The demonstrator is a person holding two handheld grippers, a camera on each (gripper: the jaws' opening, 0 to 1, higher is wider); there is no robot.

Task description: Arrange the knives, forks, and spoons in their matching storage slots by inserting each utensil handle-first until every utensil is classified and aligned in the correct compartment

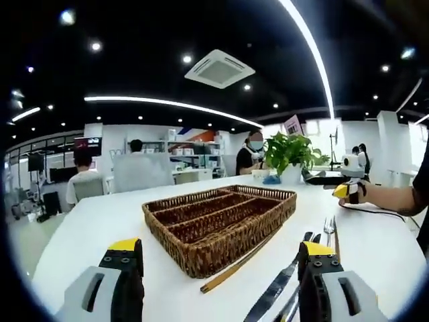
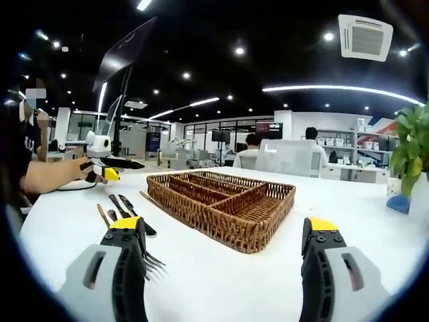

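Nearest to me in the left gripper view, my left claw (image 1: pixel 218 268) stands wide open with nothing between its yellow-tipped jaws, hovering low over the smooth white desk (image 1: pixel 87 228). Just by its right jaw lie the dark-handled knives (image 1: pixel 275 290), a silver fork (image 1: pixel 329 228) and a long wooden chopstick (image 1: pixel 236 267) slanting against the tray's near corner. In the right gripper view my right claw (image 2: pixel 228 258) is likewise spread and empty, with fork tines (image 2: pixel 154 263) poking out beside its left jaw and more dark-handled utensils (image 2: pixel 127 209) lying loose on the desk left of the tray.

The brown woven wicker cutlery tray (image 1: pixel 221 221) sits mid-desk ahead of both claws, split into long slots (I can see nothing in any of them from here).

Beyond it, a person's hand (image 1: pixel 358 191) at the desk's edge holds another yellow-tipped device. A leafy green potted plant (image 1: pixel 289 155) stands behind the tray. Farther off, seated people, white office desks and shelving, under a black ceiling with strip lights and a square air vent (image 1: pixel 219 68).
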